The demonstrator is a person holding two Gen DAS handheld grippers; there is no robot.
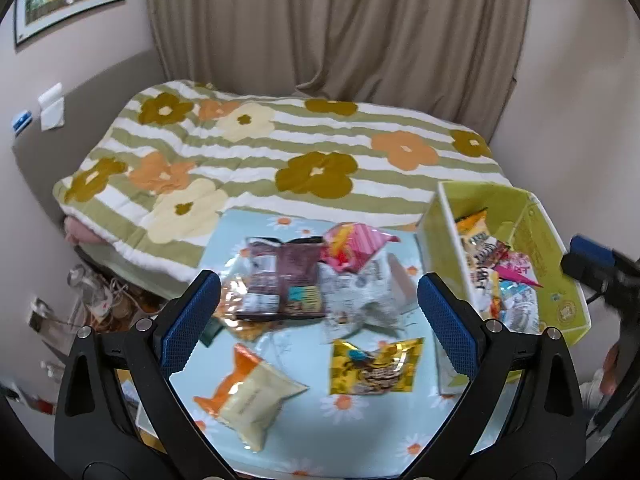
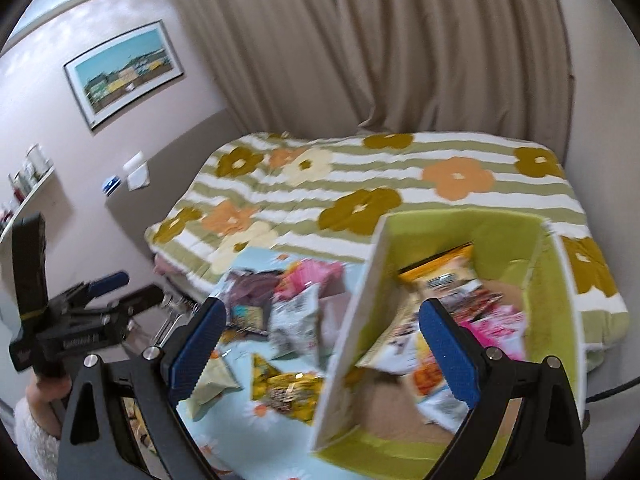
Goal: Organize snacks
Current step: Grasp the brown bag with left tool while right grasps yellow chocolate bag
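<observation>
Bed (image 1: 280, 148) fills mid-frame; table (image 1: 304, 432) below with loose snack packets (image 1: 280, 276), its edges cut off. Green box (image 2: 556, 280) at right holds blurred packets. Left hand-held gripper (image 1: 316, 320) and right hand-held gripper (image 2: 320, 348) gape wide, empty.

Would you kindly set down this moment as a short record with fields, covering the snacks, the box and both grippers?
surface: table with a light blue daisy cloth
container: green box, open on top, several snack packets already inside
loose snacks: yellow packet, orange-and-cream packet, dark purple packet, pink packet, white packet
left gripper: open, empty, above the loose snacks
right gripper: open, empty, over the box's near wall
background: floral quilt, curtain
</observation>
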